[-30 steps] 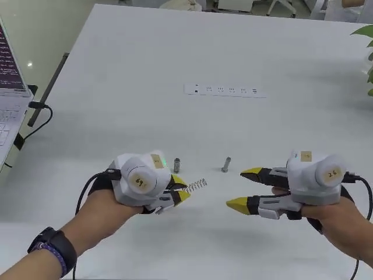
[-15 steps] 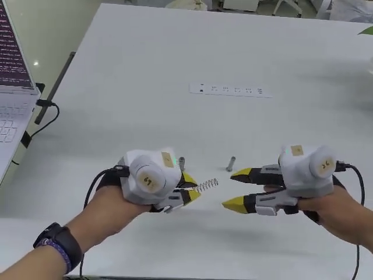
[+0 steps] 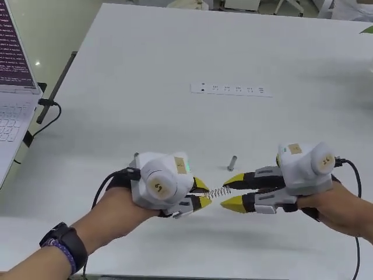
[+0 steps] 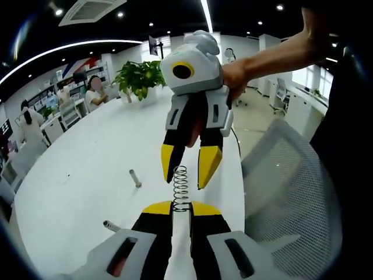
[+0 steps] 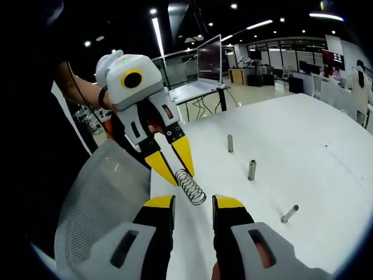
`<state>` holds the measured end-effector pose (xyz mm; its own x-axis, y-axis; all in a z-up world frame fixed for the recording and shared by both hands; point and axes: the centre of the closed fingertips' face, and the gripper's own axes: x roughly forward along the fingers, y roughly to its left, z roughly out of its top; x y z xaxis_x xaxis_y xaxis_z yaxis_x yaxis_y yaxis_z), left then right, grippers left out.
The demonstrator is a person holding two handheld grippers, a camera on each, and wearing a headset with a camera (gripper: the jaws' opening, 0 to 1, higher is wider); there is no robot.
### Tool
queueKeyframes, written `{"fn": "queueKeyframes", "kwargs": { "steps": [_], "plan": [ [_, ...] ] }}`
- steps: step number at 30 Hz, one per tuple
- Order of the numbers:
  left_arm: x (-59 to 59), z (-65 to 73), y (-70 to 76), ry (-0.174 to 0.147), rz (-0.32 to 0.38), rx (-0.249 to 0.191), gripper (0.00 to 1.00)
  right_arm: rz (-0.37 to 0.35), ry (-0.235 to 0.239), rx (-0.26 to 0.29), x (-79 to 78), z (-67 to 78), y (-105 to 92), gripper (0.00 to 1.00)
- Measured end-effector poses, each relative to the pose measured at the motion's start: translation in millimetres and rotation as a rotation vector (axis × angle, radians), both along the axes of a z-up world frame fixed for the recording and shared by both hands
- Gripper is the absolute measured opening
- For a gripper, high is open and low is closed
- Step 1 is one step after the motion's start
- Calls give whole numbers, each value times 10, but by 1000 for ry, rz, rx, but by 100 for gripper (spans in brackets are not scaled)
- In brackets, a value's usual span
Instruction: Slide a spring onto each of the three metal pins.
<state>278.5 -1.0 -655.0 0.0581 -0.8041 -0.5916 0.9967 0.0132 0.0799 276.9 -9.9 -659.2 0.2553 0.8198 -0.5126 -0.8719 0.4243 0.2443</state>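
As the spring (image 3: 216,191) looks set for a handover, the left claw (image 3: 206,195) pinches one end at lower centre, while the right claw (image 3: 225,193) stands spread about its free end, below the bare pin (image 3: 232,163).

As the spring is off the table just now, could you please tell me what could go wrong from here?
1. The small coiled metal spring is pinched at one end only by the yellow-tipped left gripper, above the white table; it could slip or flick away.
2. The yellow-tipped right gripper is open with the free end between its tips; closing off-centre might bend the coil or knock it loose.
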Motion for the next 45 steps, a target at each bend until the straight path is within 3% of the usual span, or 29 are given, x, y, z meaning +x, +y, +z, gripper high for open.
{"fn": "queueKeyframes", "kwargs": {
  "steps": [6,19,28,32,41,45],
  "plan": [
    [-40,-9,-16,-2,-21,10,3,11,-10,24,-10,58,33,14],
    [-49,-17,-41,-1,-36,17,3,26,0,21,-61,103,40,10],
    [-24,-38,-143,7,-24,4,2,47,-57,-13,3,322,157,9],
    [-32,-34,-200,25,-14,-17,2,69,-82,-38,11,366,226,9],
    [-41,-9,-220,27,-16,-27,2,95,-88,-95,-6,345,169,10],
    [-46,-5,-232,25,-23,-28,2,152,-84,-207,-45,314,74,24]
  ]
}}
